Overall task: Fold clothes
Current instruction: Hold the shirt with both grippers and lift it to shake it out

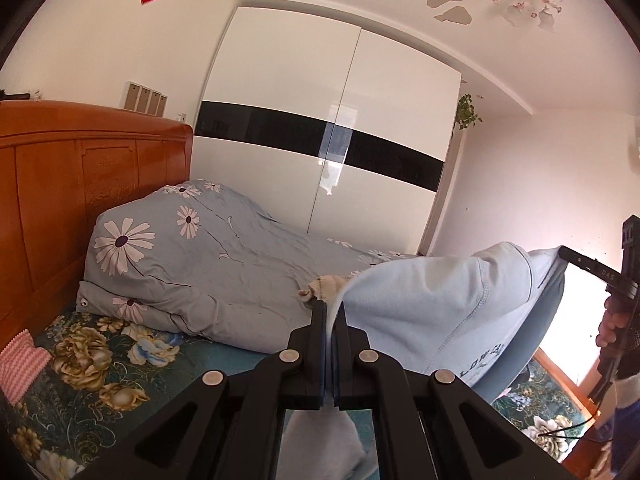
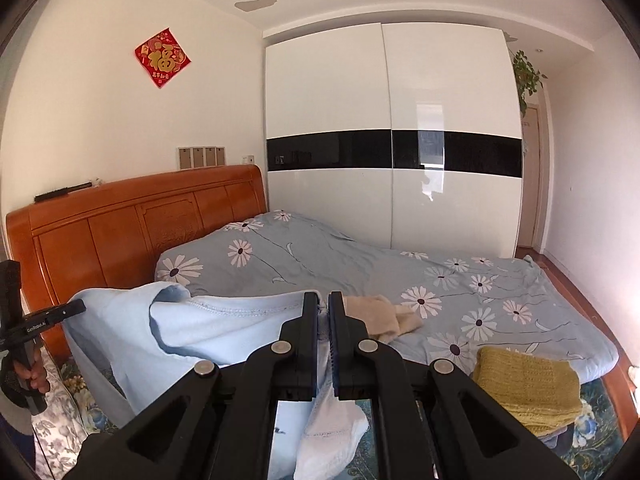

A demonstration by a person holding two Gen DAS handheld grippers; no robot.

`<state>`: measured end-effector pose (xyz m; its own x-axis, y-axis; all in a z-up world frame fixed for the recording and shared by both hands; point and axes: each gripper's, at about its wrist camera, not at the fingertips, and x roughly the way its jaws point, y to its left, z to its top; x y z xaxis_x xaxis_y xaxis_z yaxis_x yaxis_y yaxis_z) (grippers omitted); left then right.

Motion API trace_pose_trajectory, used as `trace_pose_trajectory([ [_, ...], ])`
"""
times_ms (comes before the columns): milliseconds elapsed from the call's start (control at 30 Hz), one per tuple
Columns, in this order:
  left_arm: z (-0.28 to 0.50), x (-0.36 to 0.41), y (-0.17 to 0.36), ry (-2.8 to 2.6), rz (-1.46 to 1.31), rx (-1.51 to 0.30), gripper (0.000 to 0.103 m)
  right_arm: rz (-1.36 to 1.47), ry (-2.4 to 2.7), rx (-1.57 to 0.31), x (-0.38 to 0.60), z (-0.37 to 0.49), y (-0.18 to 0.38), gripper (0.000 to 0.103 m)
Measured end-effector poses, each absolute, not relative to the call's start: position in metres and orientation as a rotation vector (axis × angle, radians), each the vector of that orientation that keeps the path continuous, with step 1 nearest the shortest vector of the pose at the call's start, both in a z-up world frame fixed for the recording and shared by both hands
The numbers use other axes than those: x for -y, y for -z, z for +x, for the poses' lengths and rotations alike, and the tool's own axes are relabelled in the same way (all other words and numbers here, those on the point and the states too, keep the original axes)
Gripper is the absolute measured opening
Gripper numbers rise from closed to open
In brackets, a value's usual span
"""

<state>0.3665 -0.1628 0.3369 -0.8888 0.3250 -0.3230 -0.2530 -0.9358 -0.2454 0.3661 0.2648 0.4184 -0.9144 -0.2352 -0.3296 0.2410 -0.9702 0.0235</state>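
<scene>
From the left wrist view, the left tongs are pinched closed on an edge of the light blue garment, which hangs lifted above the bed, stretched toward the right tongs at the far side. It is not yet a folded stack; whether a fold is already in it I cannot tell.

From the right wrist view, the right tongs are likewise clamped on the garment's hem. Beyond lie a beige cloth, a yellow knit lying flat and the grey floral duvet, crowding the laying space.
</scene>
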Motion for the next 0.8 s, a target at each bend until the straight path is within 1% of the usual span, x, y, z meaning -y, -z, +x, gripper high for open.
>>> trace_pose_trajectory([
  [100, 0.336, 0.160, -0.311, -2.821, -0.653, 0.239, 0.003, 0.598, 2.835, -0.066, -0.256, 0.335, -0.407, 0.005],
  [167, 0.313, 0.160, -0.286, -2.841, -0.752, 0.233, 0.003, 0.756, 2.814, -0.109, -0.244, 0.294, -0.375, 0.005],
  [267, 0.281, 0.166, -0.234, -2.832, -0.916, 0.320, 0.003, 0.973, 2.789, -0.134, -0.230, 0.238, -0.316, 0.005],
  [367, 0.249, 0.171, -0.182, -2.812, -1.080, 0.408, 0.003, 1.167, 2.758, -0.075, -0.225, 0.195, -0.254, 0.005],
  [500, 0.208, 0.178, -0.118, -2.770, -1.281, 0.514, 0.003, 1.349, 2.707, -0.025, -0.220, 0.156, -0.191, 0.005],
  [633, 0.175, 0.181, -0.083, -2.741, -1.378, 0.544, 0.003, 1.452, 2.692, -0.001, -0.218, 0.121, -0.156, 0.005],
  [800, 0.130, 0.182, -0.064, -2.748, -1.407, 0.523, 0.003, 1.520, 2.700, 0.051, -0.221, 0.078, -0.135, 0.005],
])
